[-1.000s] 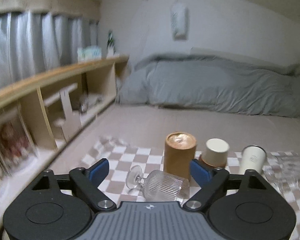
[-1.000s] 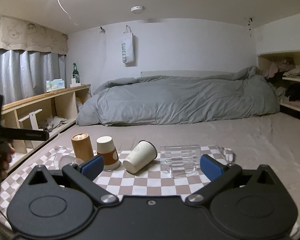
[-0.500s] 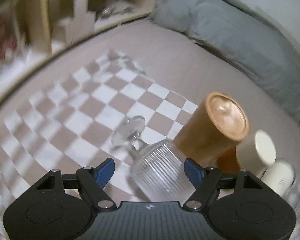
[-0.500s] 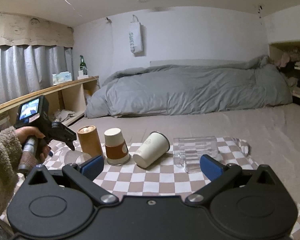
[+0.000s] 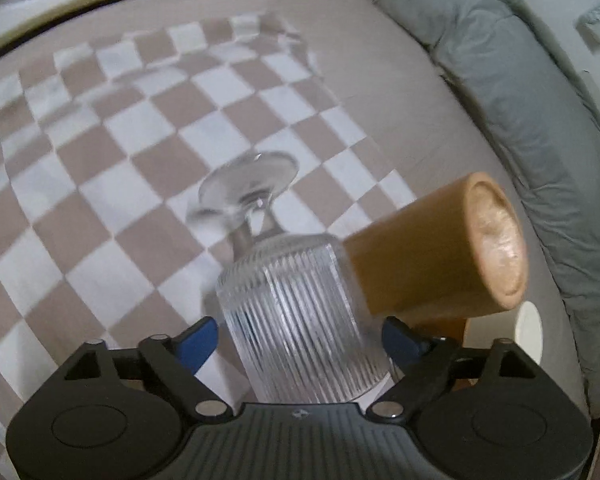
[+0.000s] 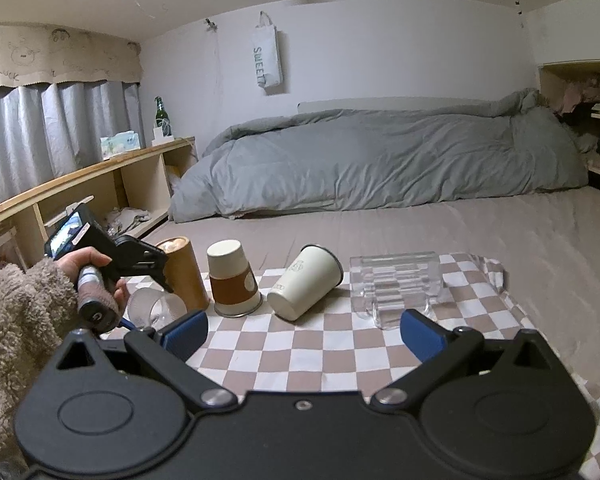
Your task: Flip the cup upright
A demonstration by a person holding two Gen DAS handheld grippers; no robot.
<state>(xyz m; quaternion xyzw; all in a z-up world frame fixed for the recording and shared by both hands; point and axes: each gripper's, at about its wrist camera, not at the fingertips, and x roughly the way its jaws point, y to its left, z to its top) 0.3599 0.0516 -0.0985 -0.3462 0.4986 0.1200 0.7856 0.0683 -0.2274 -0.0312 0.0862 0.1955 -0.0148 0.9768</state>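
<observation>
left gripper (image 5: 298, 336) spread wide around the ribbed bowl of the stemmed glass cup (image 5: 296, 316), pads near but seemingly not yet pressing; cup on its side on the checkered cloth (image 5: 100, 152), touching the brown cylinder (image 5: 432, 252). best closed gently mid-bowl, then rotated foot-down clear of that cylinder. right gripper (image 6: 302, 330) open, empty, hanging back.

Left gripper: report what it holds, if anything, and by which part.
Nothing yet. The left gripper is open, its blue fingers either side of the ribbed bowl of the stemmed glass, which lies on the checkered cloth.
</observation>
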